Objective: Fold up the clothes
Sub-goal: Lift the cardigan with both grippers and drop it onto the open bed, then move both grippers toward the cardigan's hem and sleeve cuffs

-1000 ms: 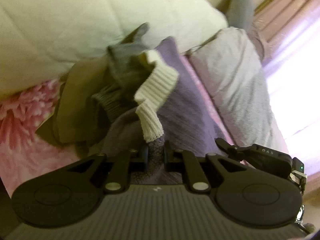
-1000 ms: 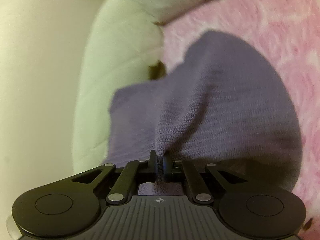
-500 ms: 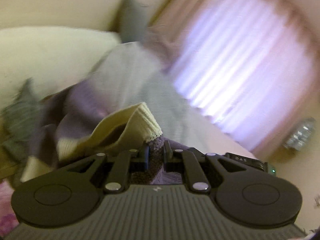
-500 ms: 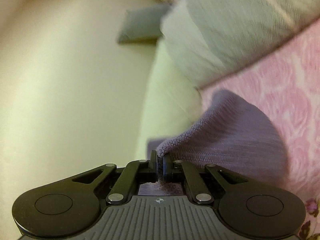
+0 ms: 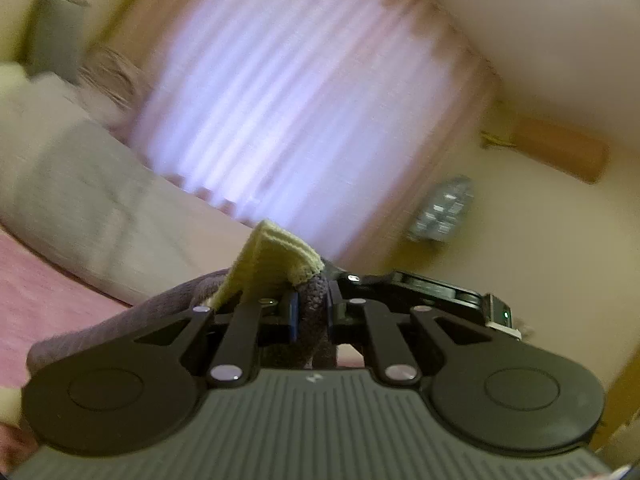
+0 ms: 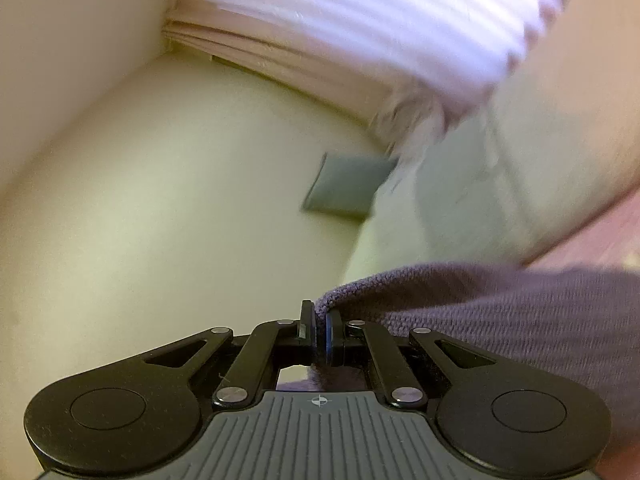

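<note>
Right now I have both grippers clamped on the purple knit sweater (image 6: pixel 500 320). My left gripper (image 5: pixel 311 312) pinches a thick bunch of the knit just below its cream ribbed cuff (image 5: pixel 276 260), which sticks up over the fingers. My right gripper (image 6: pixel 317 332) has its fingers pressed almost together on a thin edge of the same knit, which trails off to the right. Beyond, I see a pale pillow (image 5: pixel 80 200), the pink bedspread (image 5: pixel 44 292) and a bright curtain (image 5: pixel 288 100), all blurred.
</note>
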Available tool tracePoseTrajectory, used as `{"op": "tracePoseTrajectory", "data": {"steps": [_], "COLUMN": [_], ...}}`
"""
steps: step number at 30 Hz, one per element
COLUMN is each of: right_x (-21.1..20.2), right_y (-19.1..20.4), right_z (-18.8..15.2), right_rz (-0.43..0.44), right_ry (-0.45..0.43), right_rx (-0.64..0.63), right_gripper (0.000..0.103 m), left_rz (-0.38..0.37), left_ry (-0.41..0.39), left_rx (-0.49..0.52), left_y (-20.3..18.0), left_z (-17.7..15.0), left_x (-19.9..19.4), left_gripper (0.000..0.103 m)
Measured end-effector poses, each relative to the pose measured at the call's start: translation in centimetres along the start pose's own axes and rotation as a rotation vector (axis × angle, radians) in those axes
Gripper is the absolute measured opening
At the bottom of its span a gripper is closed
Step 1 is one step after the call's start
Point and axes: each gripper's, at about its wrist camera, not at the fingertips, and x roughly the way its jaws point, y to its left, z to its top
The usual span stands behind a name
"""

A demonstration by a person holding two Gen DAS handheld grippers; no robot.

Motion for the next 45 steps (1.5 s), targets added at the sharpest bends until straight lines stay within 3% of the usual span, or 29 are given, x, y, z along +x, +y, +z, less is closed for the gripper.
{"op": "tracePoseTrajectory", "data": {"steps": [2, 3, 4, 5, 6, 9, 13, 19, 23, 29, 36, 45], "right_x": [-3.2, -4.6, -5.9, -7.4, -9.1, -13.6, -19.4, -23.5, -21.7, -16.4, -13.7, -13.6], "right_y": [-0.6, -1.3, -1.9, -2.7, -3.5, -6.1, -9.1, -9.9, -8.2, -3.8, -1.3, 0.9], "right_z": [1.6, 2.2, 2.5, 2.5, 2.2, 0.2, -3.4, -11.7, -16.6, -22.6, -28.9, -32.2], "right_rz": [-0.175, -0.297, -0.417, -0.53, -0.613, -0.754, -0.929, -1.087, -1.129, -1.175, -1.219, -1.29], "right_ry": [-0.004, -0.017, -0.035, -0.054, -0.059, 0.004, 0.082, 0.209, 0.273, 0.288, 0.308, 0.3], "right_rx": [-0.055, -0.091, -0.138, -0.189, -0.217, -0.21, -0.186, -0.162, -0.185, -0.263, -0.223, -0.189], "right_gripper": [0.008, 0.034, 0.08, 0.093, 0.093, 0.093, 0.093, 0.093, 0.093, 0.093, 0.093, 0.093], "left_rz": [0.015, 0.064, 0.115, 0.165, 0.193, 0.252, 0.363, 0.365, 0.339, 0.338, 0.364, 0.342], "left_ry": [0.094, 0.172, 0.249, 0.325, 0.365, 0.46, 0.595, 0.695, 0.72, 0.749, 0.808, 0.823], "left_rx": [-0.016, -0.025, -0.034, -0.043, -0.049, -0.057, 0.011, 0.065, 0.192, 0.337, 0.403, 0.413], "left_y": [-3.0, -3.8, -4.3, -4.9, -5.1, -4.2, -1.0, 0.5, 0.3, 1.5, 4.3, 5.6], "left_z": [-2.3, -3.7, -5.2, -6.6, -7.9, -11.3, -14.3, -15.4, -14.6, -13.4, -13.6, -14.0], "left_x": [3.8, 5.6, 7.1, 8.6, 9.3, 9.4, 8.0, 6.9, 5.8, 2.3, -1.6, -4.6], "left_gripper": [0.011, 0.012, 0.012, 0.012, 0.012, 0.016, 0.017, 0.02, 0.03, 0.043, 0.045, 0.046]}}
